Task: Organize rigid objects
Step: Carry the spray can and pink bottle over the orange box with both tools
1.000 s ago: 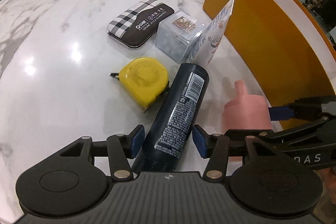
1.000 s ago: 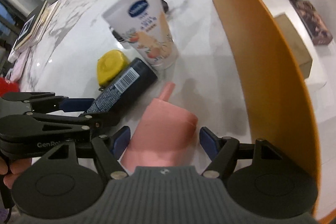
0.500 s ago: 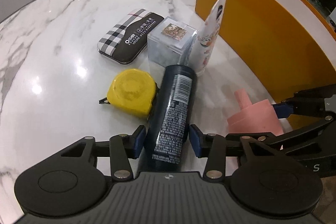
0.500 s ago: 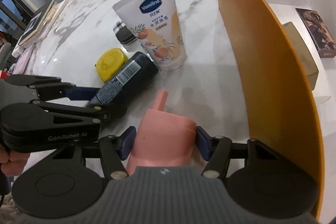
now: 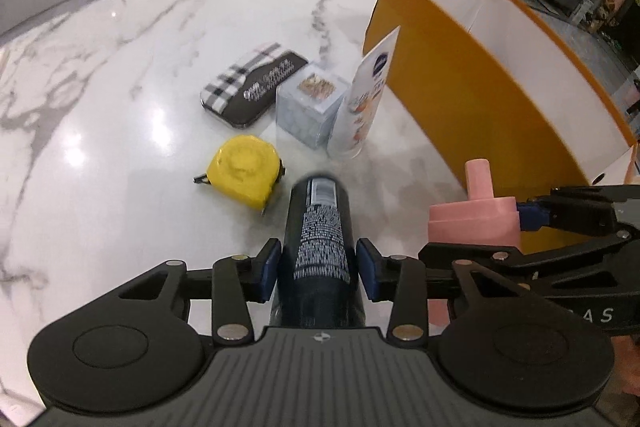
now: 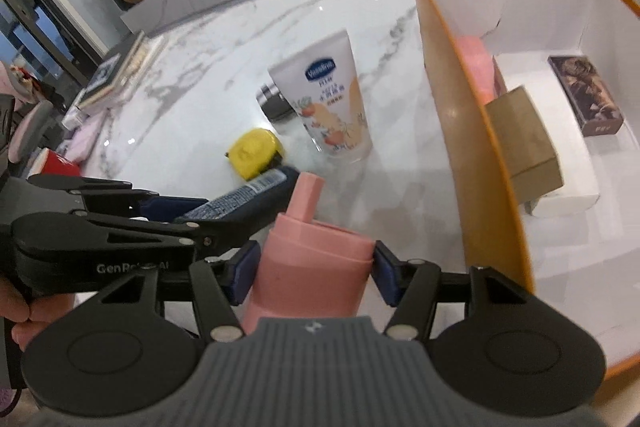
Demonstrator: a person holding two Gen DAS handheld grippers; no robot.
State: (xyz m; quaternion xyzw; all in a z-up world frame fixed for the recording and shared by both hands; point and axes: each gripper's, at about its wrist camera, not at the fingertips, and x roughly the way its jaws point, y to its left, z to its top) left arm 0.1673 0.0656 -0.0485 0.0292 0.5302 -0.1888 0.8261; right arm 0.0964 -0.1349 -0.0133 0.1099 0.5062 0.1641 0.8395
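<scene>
My left gripper (image 5: 318, 269) is shut on a black spray can (image 5: 320, 227) with white print, lifted off the marble table (image 5: 100, 147) and pointing away from me. Just to its right, my right gripper (image 6: 312, 267) is shut on a pink bottle (image 6: 316, 251) with a narrow spout, its blue pads pressing both sides. The pink bottle (image 5: 476, 223) also shows in the left wrist view, and the black can (image 6: 248, 193) shows in the right wrist view. An open orange box (image 6: 452, 99) with a white inside stands to the right.
On the table lie a yellow tape measure (image 5: 244, 173), a plaid case (image 5: 252, 87), a clear cube box (image 5: 308, 107) and an upright Vaseline tube (image 6: 332, 103). In the orange box sit a brown carton (image 6: 524, 135), a dark box (image 6: 584, 95) and a pink item (image 6: 476, 63).
Both grippers closed on their objects, the left on the black can, the right on the pink bottle. Both then rose and lifted them off the table.
</scene>
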